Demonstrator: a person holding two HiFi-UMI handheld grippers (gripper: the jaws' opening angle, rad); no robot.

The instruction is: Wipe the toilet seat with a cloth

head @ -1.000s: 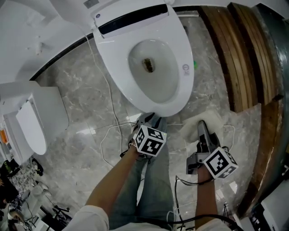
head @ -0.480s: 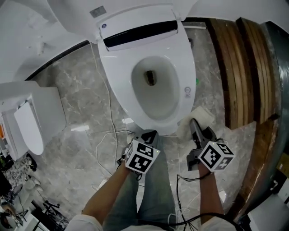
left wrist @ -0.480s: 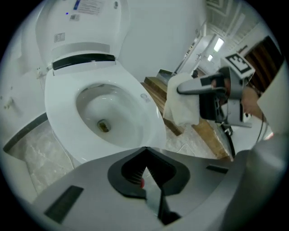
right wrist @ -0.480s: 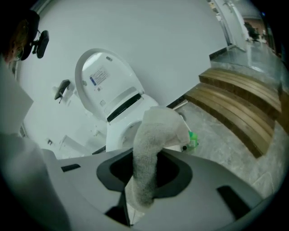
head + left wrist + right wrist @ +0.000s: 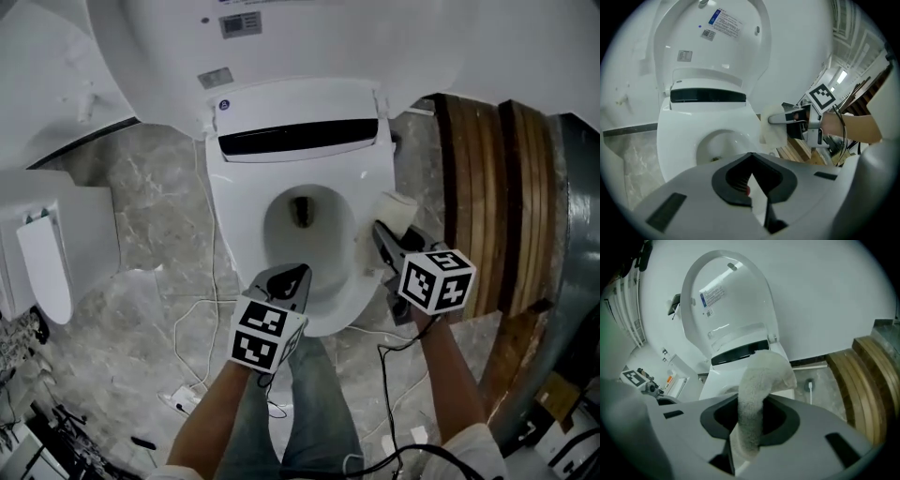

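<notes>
head view: right gripper point(image 5: 380, 231), right of centre, clamps the cloth point(image 5: 397, 208) at the seat's point(image 5: 246, 216) right edge; left gripper point(image 5: 298, 274), lower centre, is closed, empty.

The toilet seat point(image 5: 239, 234) is smooth, glossy white plastic. The cloth point(image 5: 396, 211) looks soft, fuzzy and matt. The floor point(image 5: 155, 206) is polished grey marble; the planks point(image 5: 487, 178) at right are dark, grained wood.

The toilet seat point(image 5: 372, 187) is white, with a black strip point(image 5: 300, 137) at its back. The cloth point(image 5: 397, 208) is off-white. Around the toilet seat, the floor point(image 5: 150, 216) is grey veined marble, and the wooden boards point(image 5: 487, 187) are striped brown. The cubes on the left gripper point(image 5: 298, 274) and the right gripper point(image 5: 382, 232) carry black-and-white squares.
</notes>
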